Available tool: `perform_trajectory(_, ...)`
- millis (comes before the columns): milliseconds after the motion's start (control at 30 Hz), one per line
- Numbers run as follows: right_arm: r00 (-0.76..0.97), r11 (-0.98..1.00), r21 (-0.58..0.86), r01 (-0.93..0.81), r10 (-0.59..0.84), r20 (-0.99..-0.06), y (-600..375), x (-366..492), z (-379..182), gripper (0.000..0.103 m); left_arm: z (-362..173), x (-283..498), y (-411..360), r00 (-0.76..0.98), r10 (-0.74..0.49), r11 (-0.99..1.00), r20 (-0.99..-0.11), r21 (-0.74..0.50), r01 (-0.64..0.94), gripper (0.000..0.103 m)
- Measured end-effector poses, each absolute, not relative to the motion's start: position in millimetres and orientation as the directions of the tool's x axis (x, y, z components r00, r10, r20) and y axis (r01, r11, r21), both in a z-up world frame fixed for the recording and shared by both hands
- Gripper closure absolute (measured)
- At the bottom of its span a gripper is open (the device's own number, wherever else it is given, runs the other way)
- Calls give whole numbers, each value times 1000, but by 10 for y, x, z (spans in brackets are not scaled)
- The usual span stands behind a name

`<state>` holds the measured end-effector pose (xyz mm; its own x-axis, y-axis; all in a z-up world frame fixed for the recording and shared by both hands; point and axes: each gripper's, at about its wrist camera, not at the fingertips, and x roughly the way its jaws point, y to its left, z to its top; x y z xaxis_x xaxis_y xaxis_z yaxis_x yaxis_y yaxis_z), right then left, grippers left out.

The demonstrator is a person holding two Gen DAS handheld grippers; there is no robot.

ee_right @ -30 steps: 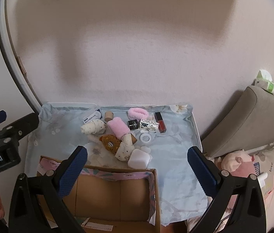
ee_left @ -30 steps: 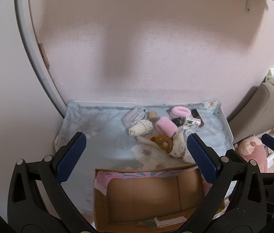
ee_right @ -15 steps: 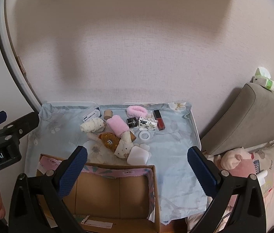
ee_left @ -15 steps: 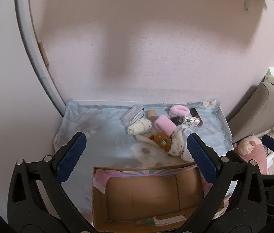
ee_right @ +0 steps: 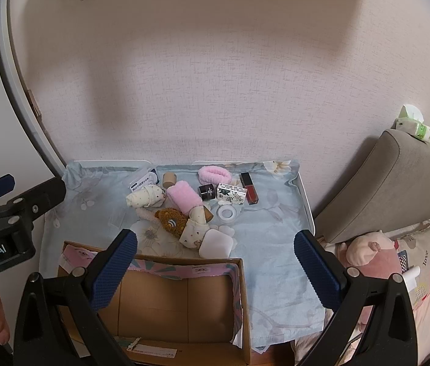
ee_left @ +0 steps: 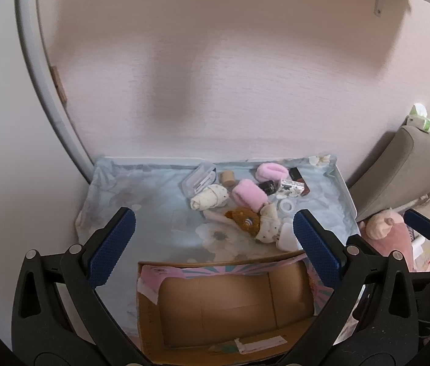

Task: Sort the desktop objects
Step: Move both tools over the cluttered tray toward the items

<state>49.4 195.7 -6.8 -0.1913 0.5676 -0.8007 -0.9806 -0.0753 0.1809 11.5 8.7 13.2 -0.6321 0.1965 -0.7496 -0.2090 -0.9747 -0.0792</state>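
Observation:
A pile of small objects lies on a blue floral cloth over a white table [ee_right: 304, 195]: a pink rolled towel [ee_right: 183, 196], a cream sock roll [ee_right: 144, 197], a brown plush clip [ee_right: 172, 221], a pink scrunchie [ee_right: 214, 174], a red lip gloss [ee_right: 249, 188], a white square case [ee_right: 216, 243], a tape ring [ee_right: 226, 213]. An open cardboard box [ee_right: 181, 305] stands at the near edge, also in the left wrist view [ee_left: 230, 302]. My left gripper [ee_left: 213, 245] and right gripper [ee_right: 215, 262] are open and empty, held above the box, short of the pile [ee_left: 245, 201].
A pale wall rises right behind the table. A grey cushion [ee_right: 382, 183] with a green wipes pack [ee_right: 422, 129] and a pink plush toy [ee_right: 370, 256] lie to the right. A curved white frame [ee_left: 47, 91] stands at the left.
Both views have shifted slightly; the pile sits a little higher and farther in frame. Both grippers stay open and nothing on the table has moved.

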Motion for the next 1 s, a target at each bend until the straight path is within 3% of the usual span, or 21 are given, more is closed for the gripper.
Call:
perform_trajectory(367, -190, -30, 214, -976, 592, -783, 2099, 870, -14, 0, 161, -322, -528, -601, 279, -958, -749, -179, -222, 0)
perform_trajectory(567, -158, 6, 200, -980, 588, -793, 2323, 1142, -123, 0, -81, -732, -616, -549, 267, -943, -792, -99, -317, 0)
perform_trajectory(800, -200, 52, 258, -965, 497, -845, 2623, 1172, -570, 0, -691, -1177, -576, -411, 254, -923, -875, -93, -374, 0)
perform_trajectory(933, -279, 9, 304, -953, 371, -886, 2859, 1006, -1030, 0, -1299, -1398, -457, -264, 208, -916, -942, -93, -391, 0)
perform_trajectory(1000, -307, -9, 318, -948, 289, -907, 2987, 896, -1303, 0, -1583, -1474, -390, -196, 183, -913, -963, -93, -398, 5)
